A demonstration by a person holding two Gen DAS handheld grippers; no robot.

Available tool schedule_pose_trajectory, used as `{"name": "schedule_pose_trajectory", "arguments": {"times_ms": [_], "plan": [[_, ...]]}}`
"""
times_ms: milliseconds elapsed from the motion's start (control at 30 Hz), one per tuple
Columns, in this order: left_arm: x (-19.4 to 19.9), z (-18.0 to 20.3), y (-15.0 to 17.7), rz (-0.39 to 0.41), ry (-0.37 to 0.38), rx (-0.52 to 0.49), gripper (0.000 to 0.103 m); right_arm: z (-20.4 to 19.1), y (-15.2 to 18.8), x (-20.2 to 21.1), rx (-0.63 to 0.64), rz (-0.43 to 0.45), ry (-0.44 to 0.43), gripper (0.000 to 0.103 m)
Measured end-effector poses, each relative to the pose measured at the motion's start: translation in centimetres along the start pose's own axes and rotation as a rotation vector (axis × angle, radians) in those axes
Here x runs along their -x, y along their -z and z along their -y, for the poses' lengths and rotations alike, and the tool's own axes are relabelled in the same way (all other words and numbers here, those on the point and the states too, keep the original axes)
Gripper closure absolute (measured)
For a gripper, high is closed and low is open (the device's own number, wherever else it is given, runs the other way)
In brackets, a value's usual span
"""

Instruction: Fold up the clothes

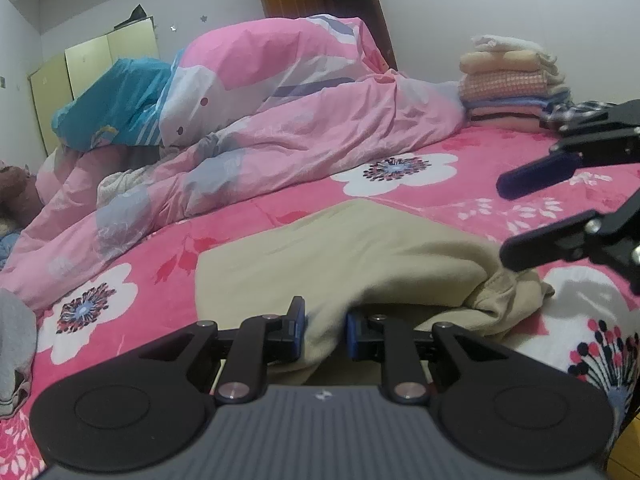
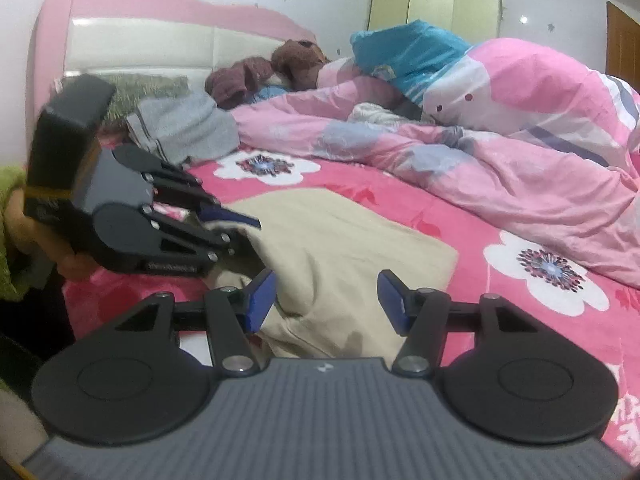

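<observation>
A beige garment [image 1: 360, 252] lies partly folded on the pink flowered bedspread [image 1: 400, 200]. My left gripper [image 1: 326, 326] is shut on the garment's near edge, and the cloth is bunched between its blue pads. In the right wrist view the left gripper [image 2: 244, 236] pinches the garment [image 2: 340, 248] at its left corner, held by a hand [image 2: 72, 264] in a green sleeve. My right gripper [image 2: 327, 304] stands open just above the garment's near hem, pads clear of the cloth. From the left wrist view the right gripper [image 1: 505, 220] hovers, fingers spread, over the rumpled right corner.
A pink quilt [image 1: 280, 120] is heaped across the far side of the bed. A stack of folded clothes [image 1: 512, 88] and a plaid garment [image 1: 568, 112] sit at the back right. A grey garment [image 2: 184, 128] and brown plush toy [image 2: 280, 68] lie near the headboard [image 2: 140, 40].
</observation>
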State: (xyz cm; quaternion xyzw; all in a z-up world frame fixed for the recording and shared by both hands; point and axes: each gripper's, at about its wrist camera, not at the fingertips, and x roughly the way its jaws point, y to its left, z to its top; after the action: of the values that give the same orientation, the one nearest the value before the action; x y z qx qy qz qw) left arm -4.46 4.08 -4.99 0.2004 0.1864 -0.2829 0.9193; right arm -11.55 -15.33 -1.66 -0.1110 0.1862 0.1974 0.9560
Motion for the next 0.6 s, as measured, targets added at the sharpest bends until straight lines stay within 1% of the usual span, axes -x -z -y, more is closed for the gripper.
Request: {"name": "schedule_pose_trajectory", "arguments": {"times_ms": [167,233,267,300,333,367,400,533,600], "plan": [[0.1,-0.1,-0.1,0.011,0.001,0.004,0.082,-0.3,-0.4,-1.9,0.034,-0.052,-0.029,0.049],[0.2,-0.1,-0.1,0.016,0.002,0.005,0.082,-0.7,-0.3,-2.9,0.068,-0.083,-0.032,0.054],[0.2,-0.1,-0.1,0.018,0.002,0.005,0.083,-1.1,-0.2,-3.3,0.099,-0.103,-0.016,0.065],[0.2,-0.1,-0.1,0.02,0.002,0.005,0.083,-1.5,-0.1,-3.8,0.129,-0.122,0.0,0.078],[0.3,-0.1,0.0,0.021,0.003,0.004,0.083,-1.9,0.0,-4.1,0.151,-0.132,0.017,0.082],[0.3,0.0,0.1,0.022,0.003,0.001,0.083,-2.3,0.0,-4.2,0.167,-0.132,0.033,0.088],[0.3,0.0,0.2,0.023,0.002,-0.002,0.083,-2.9,0.0,-4.1,0.189,-0.124,0.055,0.092],[0.4,0.3,0.3,0.025,0.006,-0.017,0.083,-5.2,0.7,-3.9,0.307,-0.081,0.192,0.094],[0.3,0.4,0.4,0.012,0.015,-0.029,0.081,-6.3,1.5,-4.3,0.368,-0.072,0.254,0.095]]}}
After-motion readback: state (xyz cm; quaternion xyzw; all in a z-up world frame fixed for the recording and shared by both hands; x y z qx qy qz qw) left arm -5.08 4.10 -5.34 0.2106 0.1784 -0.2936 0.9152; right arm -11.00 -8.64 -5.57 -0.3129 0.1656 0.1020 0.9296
